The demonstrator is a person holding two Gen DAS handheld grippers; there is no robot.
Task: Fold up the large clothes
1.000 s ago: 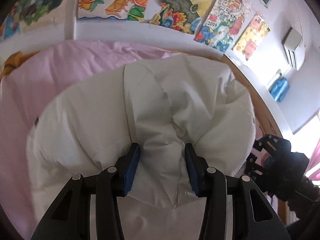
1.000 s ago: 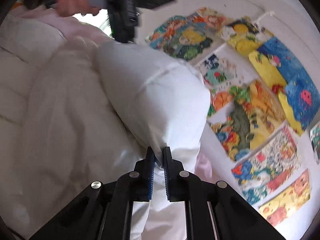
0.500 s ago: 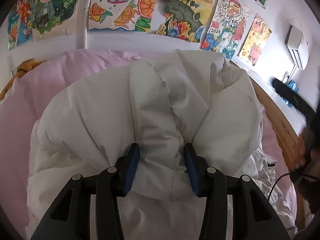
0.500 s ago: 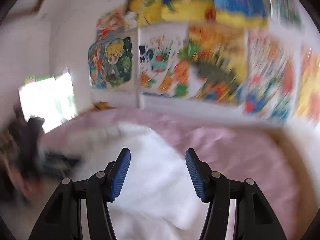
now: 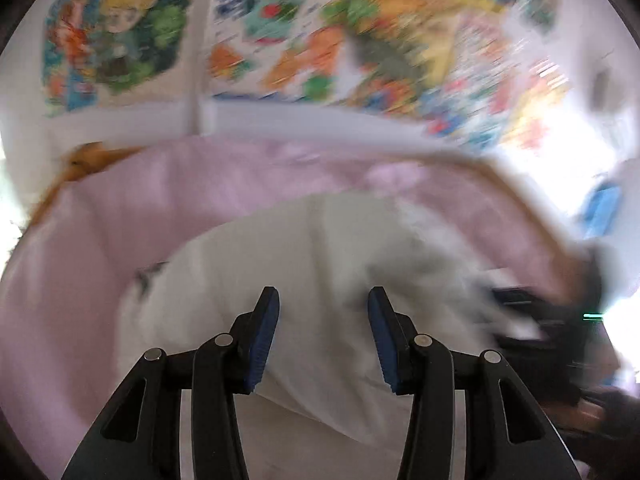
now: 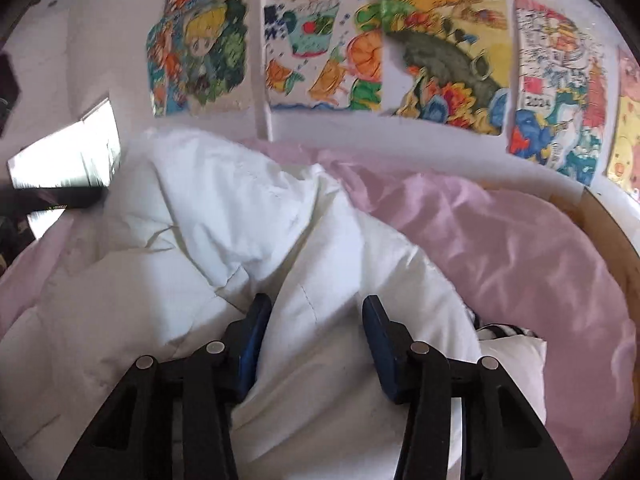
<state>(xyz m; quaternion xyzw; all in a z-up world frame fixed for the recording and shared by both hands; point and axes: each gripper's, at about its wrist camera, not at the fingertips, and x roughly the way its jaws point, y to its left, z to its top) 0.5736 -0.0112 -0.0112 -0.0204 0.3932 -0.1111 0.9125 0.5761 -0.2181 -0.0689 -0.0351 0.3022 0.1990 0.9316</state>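
Observation:
A white padded jacket [image 6: 248, 232] lies bunched on a pink bedsheet [image 6: 520, 248]. My right gripper [image 6: 312, 332] is open, its blue-padded jaws straddling a fold of the jacket low over it. In the blurred left wrist view the jacket [image 5: 320, 248] lies on the pink sheet [image 5: 120, 216] ahead. My left gripper [image 5: 324, 320] is open and empty just above the jacket. The other gripper shows as a dark blur at the right edge [image 5: 560, 320].
Colourful drawings [image 6: 440, 60] cover the white wall behind the bed. A wooden bed frame [image 6: 608, 220] runs along the right. A striped dark item [image 6: 500, 330] peeks from under the jacket. An orange cloth [image 5: 88, 156] lies at the far left of the bed.
My left gripper has let go of the jacket fold and pulled back; the jacket has dropped flat. My right gripper, shut on the jacket a second ago, has opened and come down over it.

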